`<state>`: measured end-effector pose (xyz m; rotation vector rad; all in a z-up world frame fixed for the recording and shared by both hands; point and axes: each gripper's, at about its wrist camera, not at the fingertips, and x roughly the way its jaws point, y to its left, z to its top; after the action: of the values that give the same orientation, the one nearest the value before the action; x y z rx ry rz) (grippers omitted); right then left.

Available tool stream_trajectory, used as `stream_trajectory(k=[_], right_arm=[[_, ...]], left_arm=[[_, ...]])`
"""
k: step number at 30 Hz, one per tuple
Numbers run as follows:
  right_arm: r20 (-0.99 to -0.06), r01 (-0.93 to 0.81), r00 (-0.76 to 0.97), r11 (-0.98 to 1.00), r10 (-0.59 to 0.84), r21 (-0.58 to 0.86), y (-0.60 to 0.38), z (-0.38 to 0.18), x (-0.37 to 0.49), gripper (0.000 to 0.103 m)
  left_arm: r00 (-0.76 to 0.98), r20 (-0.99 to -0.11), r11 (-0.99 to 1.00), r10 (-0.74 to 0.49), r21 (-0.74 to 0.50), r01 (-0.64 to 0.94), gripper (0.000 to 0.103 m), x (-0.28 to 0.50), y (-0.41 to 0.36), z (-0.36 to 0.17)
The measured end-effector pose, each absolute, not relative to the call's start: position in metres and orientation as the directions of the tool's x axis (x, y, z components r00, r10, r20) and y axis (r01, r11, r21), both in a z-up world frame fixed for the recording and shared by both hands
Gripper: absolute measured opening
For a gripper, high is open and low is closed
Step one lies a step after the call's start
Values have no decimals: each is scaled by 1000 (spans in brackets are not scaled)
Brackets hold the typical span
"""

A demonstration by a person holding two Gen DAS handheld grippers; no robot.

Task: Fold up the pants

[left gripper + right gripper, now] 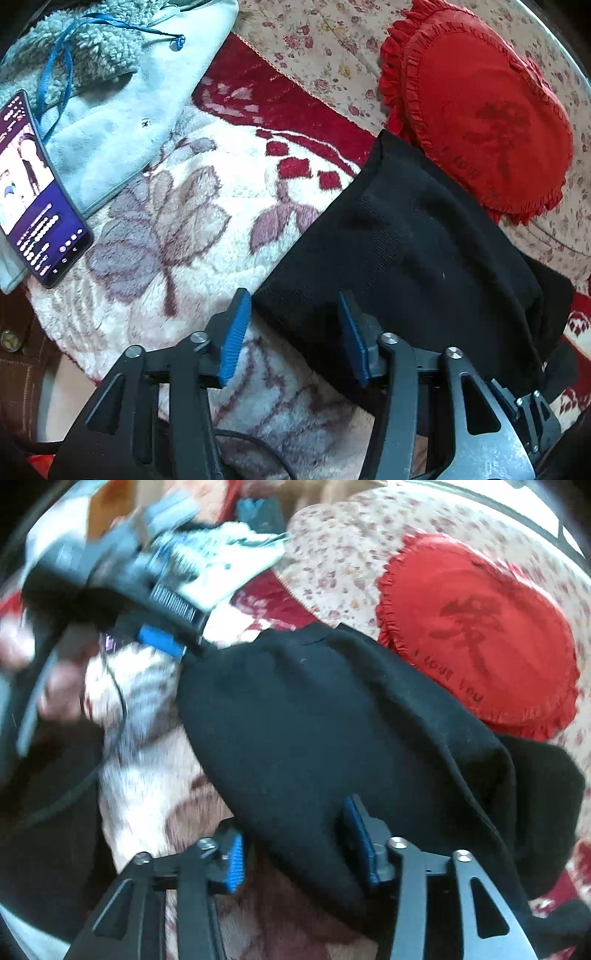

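Observation:
The black pants (417, 251) lie folded into a thick bundle on a white and red floral blanket (177, 206). My left gripper (295, 306) is open, its blue pads on either side of the bundle's near left corner, holding nothing. My right gripper (295, 823) is open too, its blue pads astride the near edge of the pants (314, 731). In the right wrist view the left gripper (162, 642) appears blurred at the pants' far left corner.
A red heart-shaped ruffled cushion (476, 110) lies just behind the pants on a floral sheet (332, 55). A lit phone (33, 192) rests on a pale blue fleece garment (110, 103) at the left. A brown garment (18, 362) lies at the lower left.

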<state>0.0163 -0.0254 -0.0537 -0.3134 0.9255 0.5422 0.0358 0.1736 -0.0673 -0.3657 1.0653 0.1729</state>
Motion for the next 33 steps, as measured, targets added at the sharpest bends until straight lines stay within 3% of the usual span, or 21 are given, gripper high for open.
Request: stream_trajectory(k=[4, 5, 6, 9, 11, 19, 26, 30, 33], right_arm=[[-813, -501, 442, 856, 380, 127, -37, -53, 38, 21], [-810, -486, 429, 858, 401, 167, -40, -53, 40, 19], [-805, -469, 419, 859, 420, 204, -42, -52, 41, 16], [-795, -462, 404, 851, 452, 249, -40, -46, 37, 11], [-789, -461, 397, 846, 468, 270, -37, -42, 34, 10], [-747, -484, 350, 792, 566, 373, -11, -20, 25, 9], [-813, -495, 269, 799, 516, 342, 17, -53, 9, 13], [-783, -486, 311, 798, 538, 356, -12, -20, -2, 37], [-762, -407, 410, 848, 501, 339, -62, 8, -19, 40]], left_arm=[[485, -873, 939, -55, -211, -272, 49, 43, 165, -69], [487, -872, 949, -57, -199, -245, 45, 44, 161, -68], [492, -869, 954, -60, -194, -227, 26, 44, 158, -67], [507, -859, 956, -78, -208, -206, 9, 42, 157, -64], [515, -853, 954, -82, -217, -207, 5, 38, 161, -59], [559, -828, 950, -54, -216, -228, 5, 4, 199, -33], [498, -867, 954, 6, -145, -264, 5, -5, 202, -56], [518, -855, 960, 34, -117, -256, 5, -10, 194, -44], [556, -830, 965, 52, -102, -243, 5, -20, 186, -28]])
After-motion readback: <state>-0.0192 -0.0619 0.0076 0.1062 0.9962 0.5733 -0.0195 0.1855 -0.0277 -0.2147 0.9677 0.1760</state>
